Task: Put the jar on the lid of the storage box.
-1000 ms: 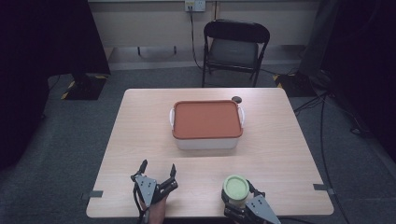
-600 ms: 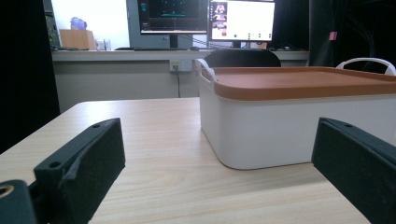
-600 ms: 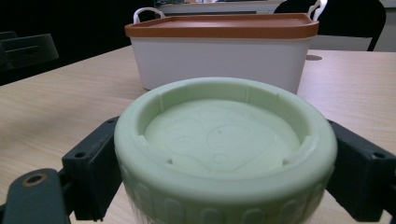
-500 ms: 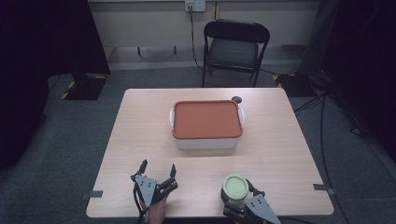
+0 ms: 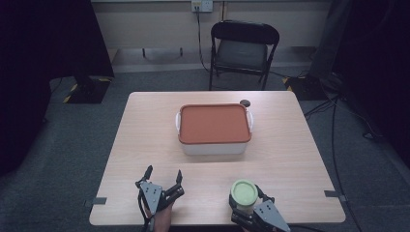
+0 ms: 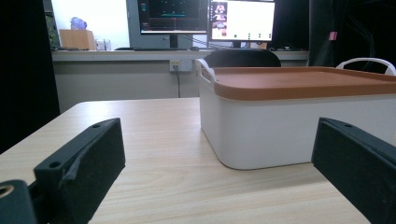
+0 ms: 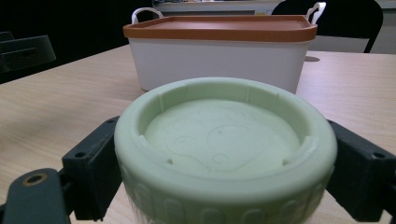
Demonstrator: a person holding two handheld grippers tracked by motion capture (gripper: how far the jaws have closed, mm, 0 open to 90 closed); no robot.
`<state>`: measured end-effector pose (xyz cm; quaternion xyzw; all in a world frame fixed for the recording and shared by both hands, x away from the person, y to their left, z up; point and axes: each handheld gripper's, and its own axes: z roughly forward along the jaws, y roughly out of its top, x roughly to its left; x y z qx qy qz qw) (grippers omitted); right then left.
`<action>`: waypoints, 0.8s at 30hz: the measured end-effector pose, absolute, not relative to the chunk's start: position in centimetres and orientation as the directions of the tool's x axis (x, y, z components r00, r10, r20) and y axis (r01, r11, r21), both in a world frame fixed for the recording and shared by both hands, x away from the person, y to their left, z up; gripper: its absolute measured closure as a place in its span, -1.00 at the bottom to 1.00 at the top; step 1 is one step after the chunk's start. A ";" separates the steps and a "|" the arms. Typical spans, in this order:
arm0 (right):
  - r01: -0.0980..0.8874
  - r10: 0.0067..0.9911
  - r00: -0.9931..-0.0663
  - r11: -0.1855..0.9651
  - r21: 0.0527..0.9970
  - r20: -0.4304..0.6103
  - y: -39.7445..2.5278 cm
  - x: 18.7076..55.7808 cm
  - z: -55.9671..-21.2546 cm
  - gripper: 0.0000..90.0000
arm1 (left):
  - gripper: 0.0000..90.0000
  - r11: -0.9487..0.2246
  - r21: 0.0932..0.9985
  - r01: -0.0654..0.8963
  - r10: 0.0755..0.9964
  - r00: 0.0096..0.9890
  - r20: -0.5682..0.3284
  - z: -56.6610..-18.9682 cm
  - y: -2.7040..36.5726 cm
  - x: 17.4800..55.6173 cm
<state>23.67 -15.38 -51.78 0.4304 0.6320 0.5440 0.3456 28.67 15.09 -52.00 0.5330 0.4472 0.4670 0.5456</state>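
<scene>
Between the right gripper's [image 5: 245, 200] two black jaws sits a pale green jar [image 7: 224, 149], and they're clamped on it from both sides, one pad pressed against each flank just under the lid. That lid is a chunky round screw cap, matte mint green, with a raised rim, a few small notches cut into the inner edge, and a faint embossed doodle in the recessed middle. Vertical ribbing runs around its outer wall. The body below the lid is mostly hidden, so can't say much about it. From the high view the jar is at the near right part of the table [image 5: 290, 159], close to the front edge.

Over on the near left, the left gripper [image 5: 163, 178] has its jaws spread wide with nothing between them, just bare wood.

Farther out, mid-table, there's a white storage box [image 5: 215, 144] with a flat rust-orange lid [image 5: 214, 123] and white handles at the ends, well apart from both grippers. Behind the table stands a black chair [image 5: 244, 48].
</scene>
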 end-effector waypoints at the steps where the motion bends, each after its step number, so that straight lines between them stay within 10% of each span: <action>1: 0.168 0.920 -0.392 0.038 0.985 0.032 -15.4 23.7 -51.7 -0.75 | -0.95 -0.004 0.999 -0.033 0.986 0.164 0.010 -52.0 15.1 28.7; 24: 0.141 0.923 -0.384 0.049 0.989 0.009 -15.1 24.6 -50.1 -0.76 | -0.95 -0.004 0.999 -0.033 0.986 0.164 0.010 -52.0 15.1 28.7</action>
